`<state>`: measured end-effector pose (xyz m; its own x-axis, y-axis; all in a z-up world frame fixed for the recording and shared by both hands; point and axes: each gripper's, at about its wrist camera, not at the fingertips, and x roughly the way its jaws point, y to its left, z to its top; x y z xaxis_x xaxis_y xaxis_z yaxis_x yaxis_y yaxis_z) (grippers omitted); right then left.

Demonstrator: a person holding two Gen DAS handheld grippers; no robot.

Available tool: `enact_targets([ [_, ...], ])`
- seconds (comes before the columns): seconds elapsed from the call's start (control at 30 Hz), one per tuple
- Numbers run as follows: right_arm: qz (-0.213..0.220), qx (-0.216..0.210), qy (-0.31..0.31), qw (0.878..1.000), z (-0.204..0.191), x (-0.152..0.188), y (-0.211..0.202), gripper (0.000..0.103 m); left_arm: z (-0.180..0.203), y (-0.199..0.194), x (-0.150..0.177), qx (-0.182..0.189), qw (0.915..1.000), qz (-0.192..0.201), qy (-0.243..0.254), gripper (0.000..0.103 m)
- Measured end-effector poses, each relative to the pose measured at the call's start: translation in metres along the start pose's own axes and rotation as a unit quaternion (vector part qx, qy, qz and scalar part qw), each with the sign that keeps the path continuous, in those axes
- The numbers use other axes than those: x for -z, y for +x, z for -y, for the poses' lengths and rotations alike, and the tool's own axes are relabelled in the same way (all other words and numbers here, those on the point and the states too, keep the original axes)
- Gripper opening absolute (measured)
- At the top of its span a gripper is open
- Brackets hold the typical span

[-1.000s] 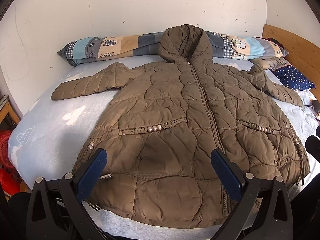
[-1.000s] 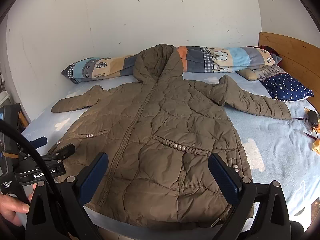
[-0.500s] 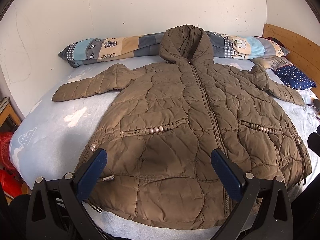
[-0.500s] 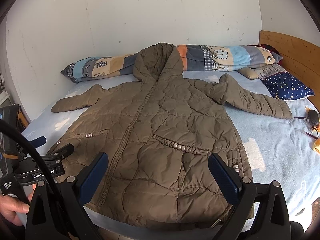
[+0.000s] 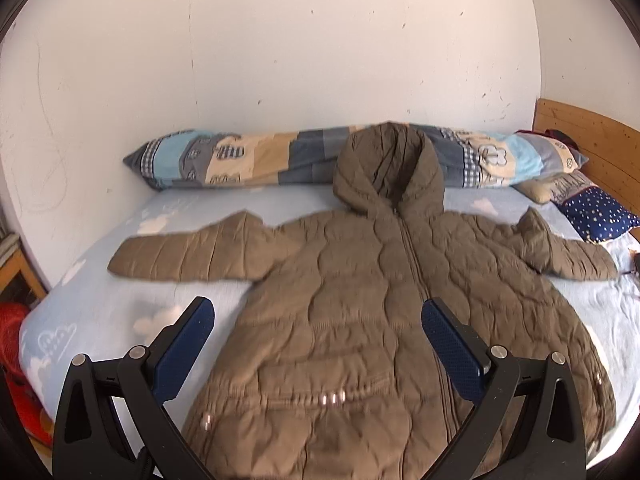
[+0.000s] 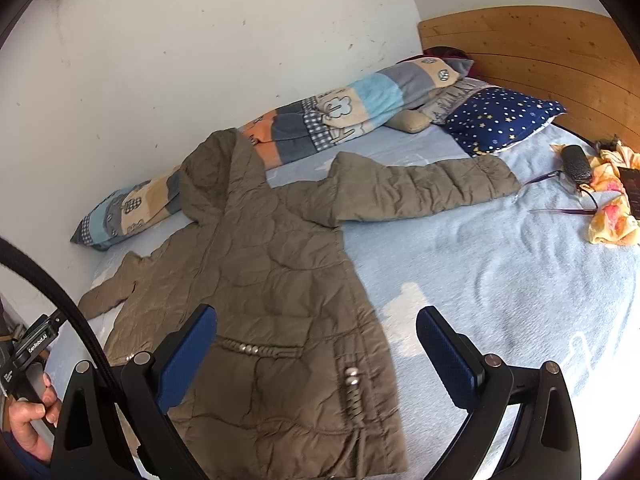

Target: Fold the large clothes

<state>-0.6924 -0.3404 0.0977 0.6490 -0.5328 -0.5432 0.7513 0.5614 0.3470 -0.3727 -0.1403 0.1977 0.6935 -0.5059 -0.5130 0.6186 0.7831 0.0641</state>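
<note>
A brown quilted hooded coat lies flat and zipped on the light blue bed, front up, both sleeves spread out sideways. Its hood rests against a patchwork bolster. My left gripper hovers open over the coat's left half, holding nothing. My right gripper is open above the coat's right hem and the bare sheet beside it. The right sleeve stretches toward the pillows. The left sleeve points at the bed's left edge.
A patchwork bolster lies along the white wall. A star-print navy pillow sits by the wooden headboard. Glasses, a black case and yellow cloth lie at the right. A hand holds the other gripper's handle.
Both grippers have moved forward over the bed. The left view now looks higher up the coat; the right view has swung to the right, toward the right sleeve and headboard. The coat has not moved.
</note>
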Motion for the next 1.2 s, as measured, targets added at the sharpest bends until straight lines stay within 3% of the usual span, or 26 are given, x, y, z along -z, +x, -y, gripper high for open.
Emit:
enact_targets([
  [0.23, -0.007, 0.025, 0.081, 0.996, 0.058, -0.044, 0.033, 0.102, 0.013, 0.067, -0.032, 0.007, 0.9997, 0.021, 0.013, 0.103],
  [0.33, -0.013, 0.039, 0.120, 0.992, 0.086, -0.061, 0.057, 0.102, 0.009, 0.089, -0.026, -0.008, 1.0000, -0.001, 0.004, 0.103],
  [0.43, -0.022, 0.049, 0.160, 0.986, 0.112, -0.078, 0.083, 0.102, 0.004, 0.097, -0.024, 0.016, 0.9995, -0.025, -0.013, 0.103],
  [0.67, -0.011, 0.073, 0.221, 0.972, 0.164, -0.103, 0.128, 0.101, 0.001, 0.099, -0.019, 0.017, 0.9995, -0.028, 0.002, 0.103],
  [0.77, -0.026, 0.074, 0.261, 0.962, 0.187, -0.108, 0.144, 0.096, 0.003, 0.103, -0.017, 0.018, 0.9992, -0.035, 0.008, 0.103],
  [1.1, -0.011, 0.070, 0.330, 0.941, 0.242, -0.120, 0.167, 0.076, 0.006, 0.120, -0.014, 0.022, 0.9983, -0.055, 0.003, 0.103],
  [1.2, -0.013, 0.074, 0.350, 0.934, 0.257, -0.121, 0.175, 0.069, 0.006, 0.135, -0.014, 0.044, 0.9954, -0.083, -0.021, 0.103],
])
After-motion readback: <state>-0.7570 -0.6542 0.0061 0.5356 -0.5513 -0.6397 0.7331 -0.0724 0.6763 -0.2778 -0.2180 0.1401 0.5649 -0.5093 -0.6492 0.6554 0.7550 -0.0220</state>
